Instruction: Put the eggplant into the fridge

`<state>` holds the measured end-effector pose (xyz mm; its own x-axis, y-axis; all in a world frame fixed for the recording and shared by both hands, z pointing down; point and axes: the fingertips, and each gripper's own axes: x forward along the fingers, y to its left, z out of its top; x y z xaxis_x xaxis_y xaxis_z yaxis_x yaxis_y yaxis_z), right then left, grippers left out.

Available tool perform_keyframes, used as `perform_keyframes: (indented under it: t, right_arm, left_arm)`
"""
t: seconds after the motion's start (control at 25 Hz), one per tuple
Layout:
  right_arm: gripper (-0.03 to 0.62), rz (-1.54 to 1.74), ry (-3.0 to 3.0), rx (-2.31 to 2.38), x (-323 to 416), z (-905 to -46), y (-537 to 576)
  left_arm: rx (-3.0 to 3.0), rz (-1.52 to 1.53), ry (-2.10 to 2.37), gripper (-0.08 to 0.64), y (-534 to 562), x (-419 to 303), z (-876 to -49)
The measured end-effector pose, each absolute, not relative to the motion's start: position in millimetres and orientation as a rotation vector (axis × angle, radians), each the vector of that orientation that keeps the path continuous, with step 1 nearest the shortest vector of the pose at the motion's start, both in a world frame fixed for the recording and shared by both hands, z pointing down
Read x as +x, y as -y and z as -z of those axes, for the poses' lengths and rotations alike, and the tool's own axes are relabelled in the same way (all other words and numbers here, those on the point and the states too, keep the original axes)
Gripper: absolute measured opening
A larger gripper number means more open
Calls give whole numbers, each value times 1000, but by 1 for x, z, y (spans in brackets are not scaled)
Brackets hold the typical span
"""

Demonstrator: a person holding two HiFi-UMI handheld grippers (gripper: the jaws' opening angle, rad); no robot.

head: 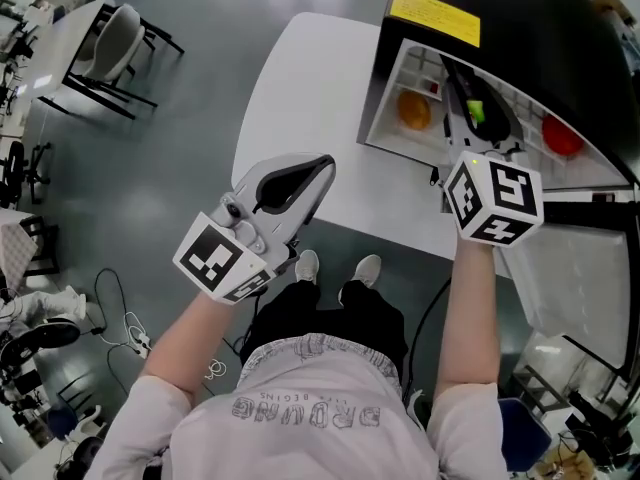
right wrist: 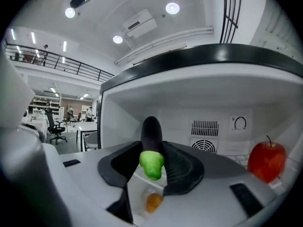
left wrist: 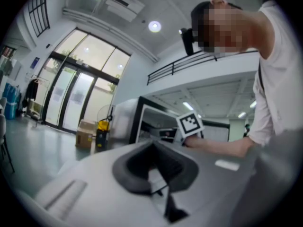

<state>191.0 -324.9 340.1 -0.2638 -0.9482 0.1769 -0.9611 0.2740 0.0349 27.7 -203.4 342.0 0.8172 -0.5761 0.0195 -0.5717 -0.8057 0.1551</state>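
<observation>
Clamping the eggplant (right wrist: 152, 129) between its jaws, my right gripper (right wrist: 152, 145) pokes into the open black fridge (head: 520, 28), so the eggplant hangs just inside the white compartment. An orange (head: 414, 111) lies at the left of that compartment and a red apple (head: 562, 136) at the right, with the eggplant between them. Only the head view shows the yellow label on the fridge's top and the white table (head: 300, 88) beneath it. My left gripper (head: 318, 173) hovers over the table's near edge, jaws together on nothing; its own view catches the fridge from the side. The eggplant is glossy and near-black, its bright green cap facing the right gripper's camera.
</observation>
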Motion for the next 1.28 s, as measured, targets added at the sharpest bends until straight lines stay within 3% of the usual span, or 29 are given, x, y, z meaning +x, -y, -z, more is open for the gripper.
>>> perform_keyframes:
  t: [0.32,1.28]
  right_arm:
    - [143,29,2152,1789,188,-353,347]
    - [144,76,1954,1704,179,-384,372]
  left_arm:
    - [2862,85,877,8,213,16,-347]
    - [2856,138,861,8,224,1,-361]
